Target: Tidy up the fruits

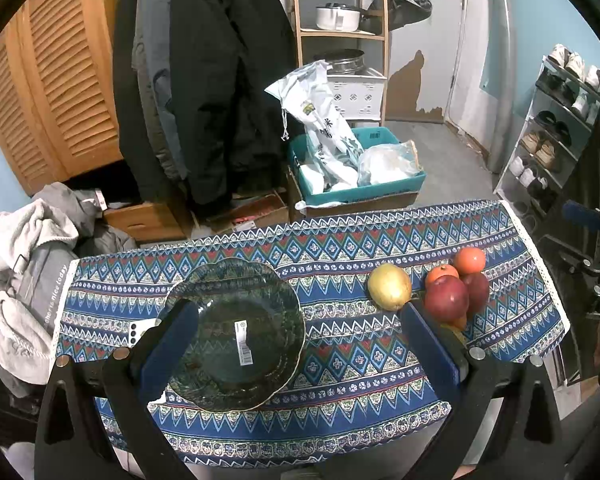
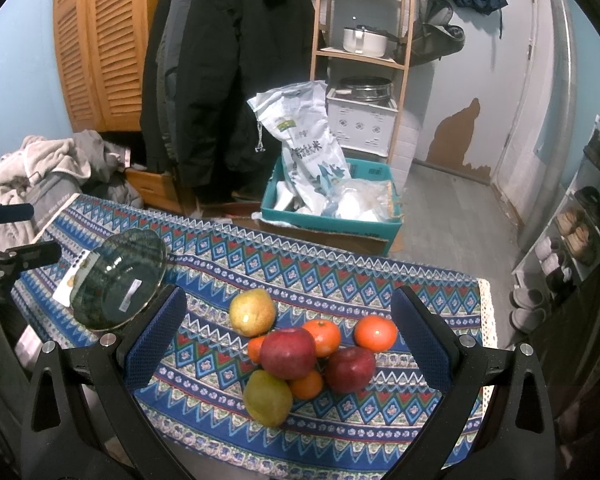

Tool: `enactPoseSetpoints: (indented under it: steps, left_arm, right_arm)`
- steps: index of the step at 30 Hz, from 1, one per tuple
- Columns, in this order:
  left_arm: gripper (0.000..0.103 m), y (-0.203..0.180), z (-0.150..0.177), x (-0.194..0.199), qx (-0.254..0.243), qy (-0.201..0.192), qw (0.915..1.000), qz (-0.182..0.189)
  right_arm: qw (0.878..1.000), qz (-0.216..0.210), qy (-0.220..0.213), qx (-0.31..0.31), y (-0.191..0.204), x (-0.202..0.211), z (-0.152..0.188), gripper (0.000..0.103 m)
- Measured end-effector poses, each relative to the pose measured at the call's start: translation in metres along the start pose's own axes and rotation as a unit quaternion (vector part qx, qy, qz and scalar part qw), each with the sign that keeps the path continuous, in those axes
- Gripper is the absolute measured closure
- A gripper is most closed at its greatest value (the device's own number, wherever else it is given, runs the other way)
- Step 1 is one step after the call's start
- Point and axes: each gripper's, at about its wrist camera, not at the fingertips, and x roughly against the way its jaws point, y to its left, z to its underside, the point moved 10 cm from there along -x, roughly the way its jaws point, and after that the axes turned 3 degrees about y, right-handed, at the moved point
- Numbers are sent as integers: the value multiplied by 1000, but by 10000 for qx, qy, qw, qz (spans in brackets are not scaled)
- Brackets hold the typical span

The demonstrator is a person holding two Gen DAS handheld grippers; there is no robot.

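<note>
Right wrist view: eight fruits are counted on the cloth (image 2: 340, 276), bunched between the wide-open fingers of the right gripper (image 2: 290, 340), which holds nothing. Two pears are seen, one (image 2: 253, 312) at the far left of the bunch and one (image 2: 268, 398) nearest the camera. Two apples are seen, a larger one (image 2: 287, 353) in the middle and another (image 2: 350, 369) to its right. Four oranges are counted: one (image 2: 375, 333) at the far right, one (image 2: 323, 336) behind the apples, and two (image 2: 307, 384) (image 2: 255, 349) partly hidden by the larger apple. One plate (image 2: 120, 280) is seen well to the left, empty, with a card half hidden behind it.

In the left wrist view the left gripper (image 1: 300, 346) is likewise spread wide and empty, with the plate (image 1: 236, 334) between its fingers. Only some of the fruits are made out there; the rest are blocked by its right finger (image 1: 430, 346).
</note>
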Motion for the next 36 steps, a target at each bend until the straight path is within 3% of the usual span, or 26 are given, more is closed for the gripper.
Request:
enactPoseSetpoints:
  steps: [14, 22, 29, 36]
  left_arm:
    - [1, -6, 0, -15, -63, 85, 9999, -35]
    - [1, -21, -6, -45, -75, 423, 9988, 215]
    - [1, -41, -9, -73, -290, 745, 9964, 294]
    - [1, -64, -8, -109, -483, 1200, 9905, 461]
  right_arm:
    - [9996, 222, 139, -114, -27, 1, -4, 3]
    - [9972, 510, 397, -370, -60, -10, 1, 3]
    - [9915, 719, 883, -628, -90, -33, 20, 3]
    - [9851, 631, 1281, -960, -108, -61, 38, 3]
